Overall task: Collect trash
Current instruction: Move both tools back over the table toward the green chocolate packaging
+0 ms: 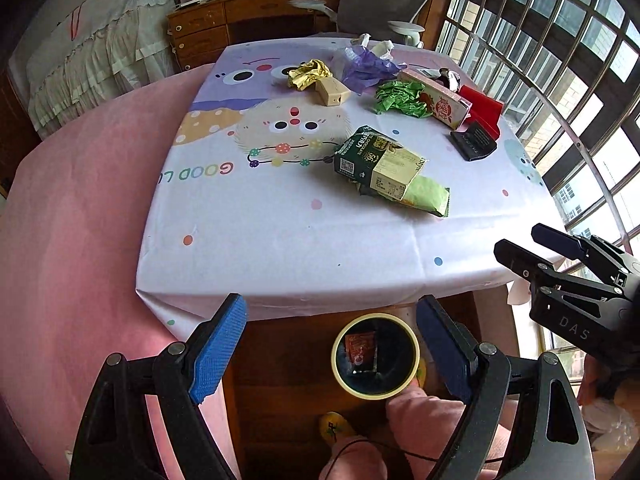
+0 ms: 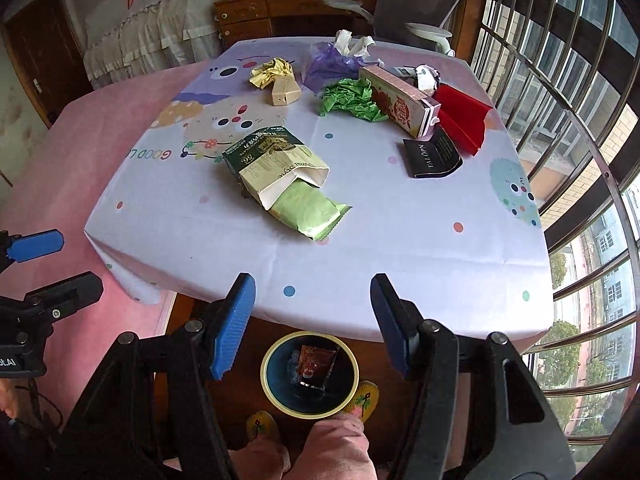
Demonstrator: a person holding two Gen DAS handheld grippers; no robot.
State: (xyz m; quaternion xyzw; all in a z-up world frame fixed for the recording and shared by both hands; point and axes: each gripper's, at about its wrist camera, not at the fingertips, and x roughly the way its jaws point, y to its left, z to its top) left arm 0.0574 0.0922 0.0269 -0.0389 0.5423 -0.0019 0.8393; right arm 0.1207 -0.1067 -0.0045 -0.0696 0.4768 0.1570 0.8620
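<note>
Item: green box point(image 2: 276, 168) mid-table, long axis running diagonally toward my right gripper point(image 2: 312, 320), the nearer one; both it and left gripper point(image 1: 332, 340) gape empty above the bin point(image 2: 310, 376).

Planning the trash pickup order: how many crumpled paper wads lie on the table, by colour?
Gold wad: 1
Green wad: 1
Purple wad: 1
White wad: 1
Total: 4
</note>
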